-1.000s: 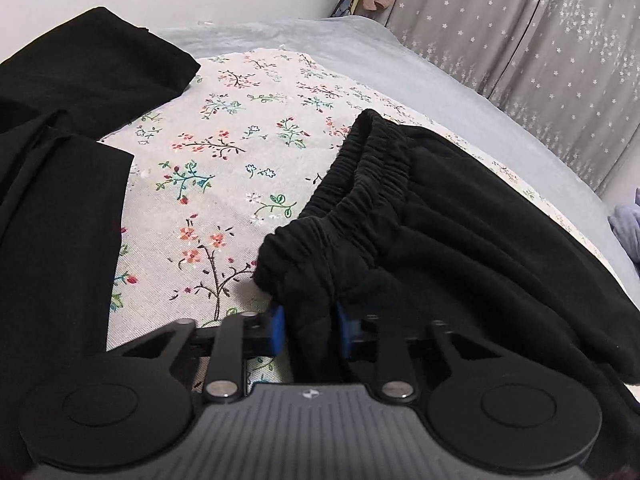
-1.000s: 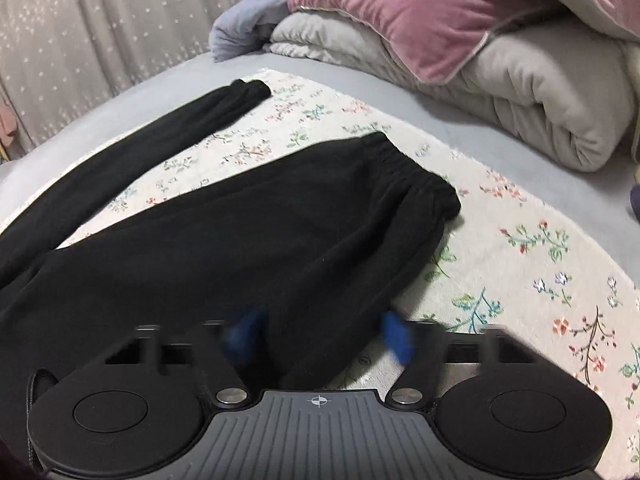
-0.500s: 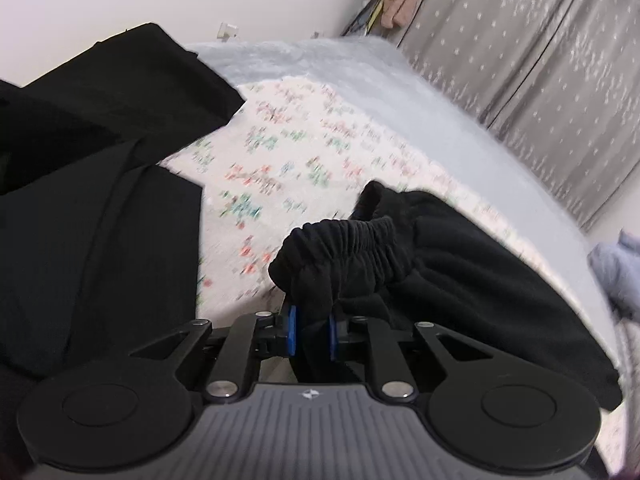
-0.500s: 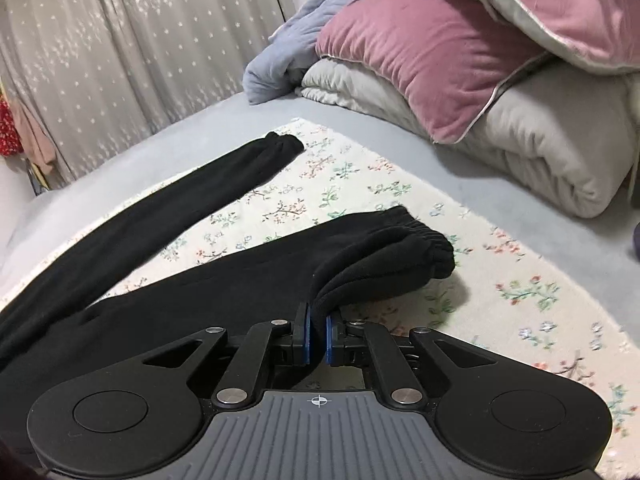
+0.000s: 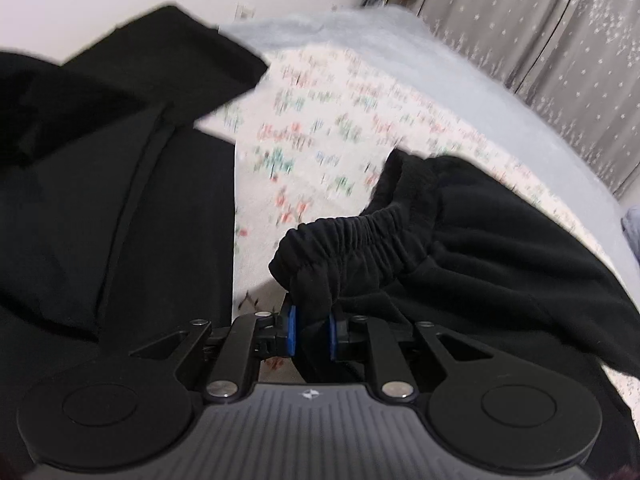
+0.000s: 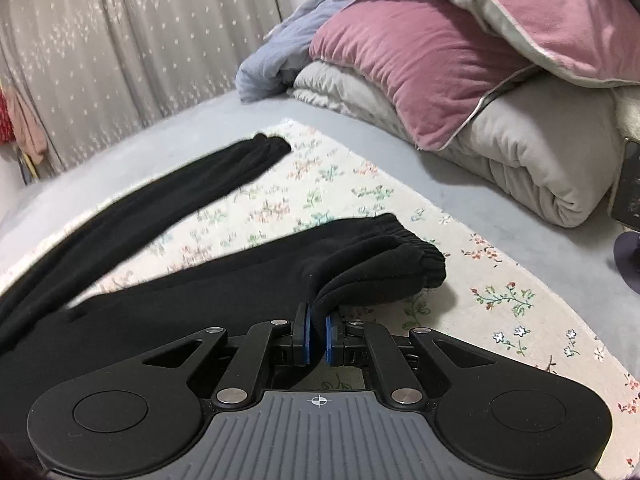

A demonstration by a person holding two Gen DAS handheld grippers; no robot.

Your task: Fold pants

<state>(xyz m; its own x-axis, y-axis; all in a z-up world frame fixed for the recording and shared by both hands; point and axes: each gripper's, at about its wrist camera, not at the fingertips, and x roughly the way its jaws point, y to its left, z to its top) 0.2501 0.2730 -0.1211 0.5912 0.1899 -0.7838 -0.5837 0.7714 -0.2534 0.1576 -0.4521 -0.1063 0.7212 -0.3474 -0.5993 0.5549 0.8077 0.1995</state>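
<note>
Pants [image 5: 460, 248] pinched between both tongs

We've got both grippers angled downward. Left gripper [image 5: 311, 334]: blue pads pinched on black fabric, w/ a narrow gap. Right gripper [image 6: 317, 338]: its 2 pads nearly touching, clamped on a thin fold of fabric.

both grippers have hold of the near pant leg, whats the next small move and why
Probably carry both ends across onto the far leg. The left gripper pinches the waistband, the right gripper the near leg by its cuff, both raised off the floral cloth; the legs lie apart.
</note>
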